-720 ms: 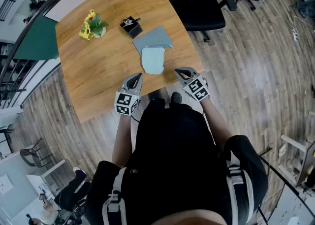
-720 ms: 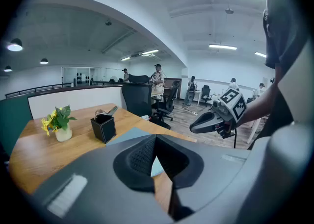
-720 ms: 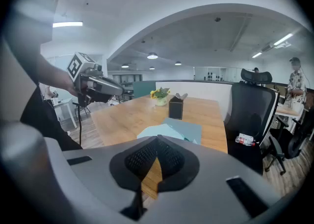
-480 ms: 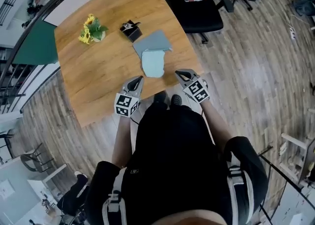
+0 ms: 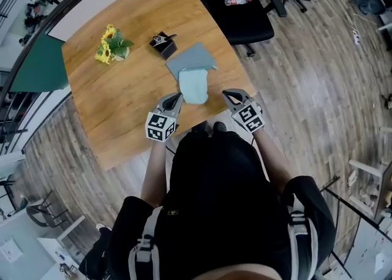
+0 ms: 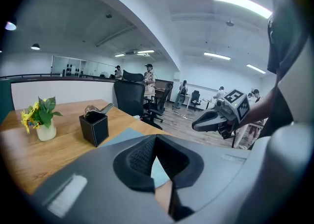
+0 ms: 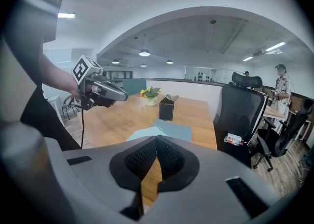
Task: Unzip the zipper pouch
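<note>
Zipper pouch (image 5: 194, 86) lies on the table (image 5: 122, 107) between my left tool (image 5: 177, 97) and right tool (image 5: 227, 94), both pressed together, empty.

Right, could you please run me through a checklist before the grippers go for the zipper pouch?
1. Pouch in front of both grippers: ok. The light blue zipper pouch lies flat, partly on the grey mat, near the table edge.
2. Left gripper empty: ok, jaws together on nothing.
3. Right gripper empty: ok, jaws together on nothing.
4. Jaws ready to grasp: not ok, both are shut.
5. Zipper pull located: cannot tell, too small to see.
6. Approach free: ok. The black box and flower vase stand farther back, apart from the pouch.
</note>
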Demonstrator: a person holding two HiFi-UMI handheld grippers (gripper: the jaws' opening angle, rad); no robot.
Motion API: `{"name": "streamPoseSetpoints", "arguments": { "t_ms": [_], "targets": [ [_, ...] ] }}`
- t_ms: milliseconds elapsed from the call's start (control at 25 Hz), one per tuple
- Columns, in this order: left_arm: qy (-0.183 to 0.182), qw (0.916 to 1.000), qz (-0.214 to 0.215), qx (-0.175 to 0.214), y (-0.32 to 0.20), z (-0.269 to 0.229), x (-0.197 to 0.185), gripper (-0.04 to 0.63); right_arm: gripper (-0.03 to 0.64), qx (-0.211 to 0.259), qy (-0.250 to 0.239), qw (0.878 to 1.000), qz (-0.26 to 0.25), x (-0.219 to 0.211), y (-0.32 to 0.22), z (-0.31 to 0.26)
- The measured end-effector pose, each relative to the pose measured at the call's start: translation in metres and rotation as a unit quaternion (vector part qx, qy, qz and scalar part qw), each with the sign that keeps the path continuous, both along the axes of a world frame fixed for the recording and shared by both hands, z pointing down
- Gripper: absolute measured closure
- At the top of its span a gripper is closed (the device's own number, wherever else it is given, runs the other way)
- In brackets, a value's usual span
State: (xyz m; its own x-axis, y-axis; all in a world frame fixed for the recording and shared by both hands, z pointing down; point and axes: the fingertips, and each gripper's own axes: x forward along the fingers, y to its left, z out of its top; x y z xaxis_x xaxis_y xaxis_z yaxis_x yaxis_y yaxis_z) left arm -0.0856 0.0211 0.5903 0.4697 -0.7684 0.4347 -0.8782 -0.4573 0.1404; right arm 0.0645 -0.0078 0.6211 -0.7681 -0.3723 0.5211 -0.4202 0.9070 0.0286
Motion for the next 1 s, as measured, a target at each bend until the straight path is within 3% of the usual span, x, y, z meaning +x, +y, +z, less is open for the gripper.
{"name": "streamPoseSetpoints", "arguments": {
  "t_ms": [240, 520, 1000],
  "targets": [
    [0.031, 0.9993, 0.006, -0.022, -0.017, 0.022, -0.016, 0.595, 0.614, -0.003, 0.017, 1.000, 0.020, -0.004, -0.007, 0.007],
    [0.043, 0.9978, 0.013, -0.048, -0.033, 0.050, -0.026, 0.595, 0.612, -0.011, 0.032, 0.999, 0.043, -0.004, -0.008, 0.014],
    [0.080, 0.9939, -0.009, -0.076, -0.065, 0.089, -0.038, 0.588, 0.612, -0.017, 0.043, 0.996, 0.078, -0.003, -0.014, 0.020]
  ]
}}
